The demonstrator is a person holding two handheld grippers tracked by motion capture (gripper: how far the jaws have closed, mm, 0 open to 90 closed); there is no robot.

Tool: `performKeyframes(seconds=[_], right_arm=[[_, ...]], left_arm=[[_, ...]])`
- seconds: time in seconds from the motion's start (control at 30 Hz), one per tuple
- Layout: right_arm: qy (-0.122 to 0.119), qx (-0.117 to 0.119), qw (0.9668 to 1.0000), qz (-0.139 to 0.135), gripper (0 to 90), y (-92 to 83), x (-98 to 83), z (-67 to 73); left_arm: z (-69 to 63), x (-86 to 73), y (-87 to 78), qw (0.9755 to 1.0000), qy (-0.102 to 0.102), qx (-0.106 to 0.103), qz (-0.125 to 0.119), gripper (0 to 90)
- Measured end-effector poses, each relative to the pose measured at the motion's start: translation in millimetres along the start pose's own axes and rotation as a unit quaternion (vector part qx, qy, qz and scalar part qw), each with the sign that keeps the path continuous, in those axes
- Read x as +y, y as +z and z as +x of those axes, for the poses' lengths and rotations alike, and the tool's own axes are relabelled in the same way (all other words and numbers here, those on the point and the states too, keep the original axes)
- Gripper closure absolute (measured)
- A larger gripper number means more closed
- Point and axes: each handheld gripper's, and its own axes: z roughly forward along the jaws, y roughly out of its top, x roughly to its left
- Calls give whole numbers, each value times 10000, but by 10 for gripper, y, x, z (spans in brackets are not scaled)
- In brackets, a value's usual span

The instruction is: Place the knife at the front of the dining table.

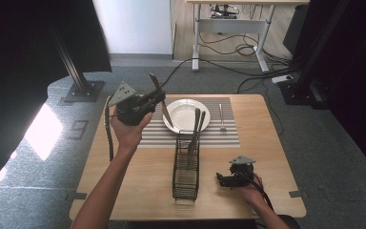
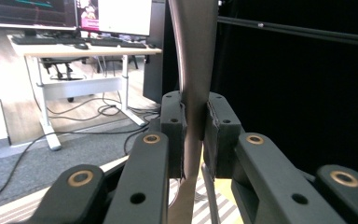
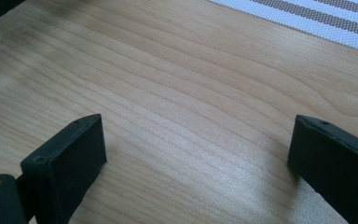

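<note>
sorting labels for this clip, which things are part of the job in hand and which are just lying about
In the job:
left gripper, shut on the table knife
wire cutlery caddy, with cutlery standing in it
white plate on the striped placemat

Lying about:
right gripper, open, low over the bare table
fork on the placemat
desk beyond the table

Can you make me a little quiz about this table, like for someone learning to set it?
1. True or false: the left gripper is shut on a knife.
2. What lies on the striped mat right of the plate? A) fork B) cup C) spoon
3. Fill in: the wire rack holds two more pieces of ____.

Key
1. True: its pads clamp the knife, raised above the mat.
2. A.
3. Cutlery; the handles lean toward the plate. The right gripper rests open on the table.
</note>
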Motion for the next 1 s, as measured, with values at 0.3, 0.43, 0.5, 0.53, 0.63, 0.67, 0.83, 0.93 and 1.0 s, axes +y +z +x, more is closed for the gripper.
performKeyframes(seconds=[0.3, 0.43, 0.5, 0.53, 0.63, 0.67, 0.83, 0.93, 1.0], right_arm=[[9, -2, 10000, 3, 41, 0, 0, 1], [8, -2, 10000, 3, 41, 0, 1, 1], [3, -3, 10000, -3, 41, 1, 1, 0], [3, -3, 10000, -3, 41, 1, 1, 0], [3, -3, 10000, -3, 41, 0, 1, 0], [4, -2, 10000, -4, 41, 1, 1, 0], [8, -4, 10000, -3, 41, 0, 1, 0], [7, -4, 10000, -4, 41, 1, 1, 0], [6, -4, 10000, -5, 41, 1, 1, 0]], left_arm=[[177, -177, -95, 9995, -89, 230, 191, 795], [267, -306, -84, 9988, -175, 322, 322, 795], [306, -364, -76, 9984, -231, 360, 373, 795], [325, -392, -71, 9982, -244, 378, 396, 795], [372, -474, -54, 9975, -299, 426, 487, 795], [380, -491, -49, 9972, -315, 445, 506, 795], [429, -578, -25, 9961, -342, 514, 629, 795], [452, -609, -6, 9954, -323, 573, 694, 795], [461, -627, 5, 9949, -292, 615, 744, 795]])
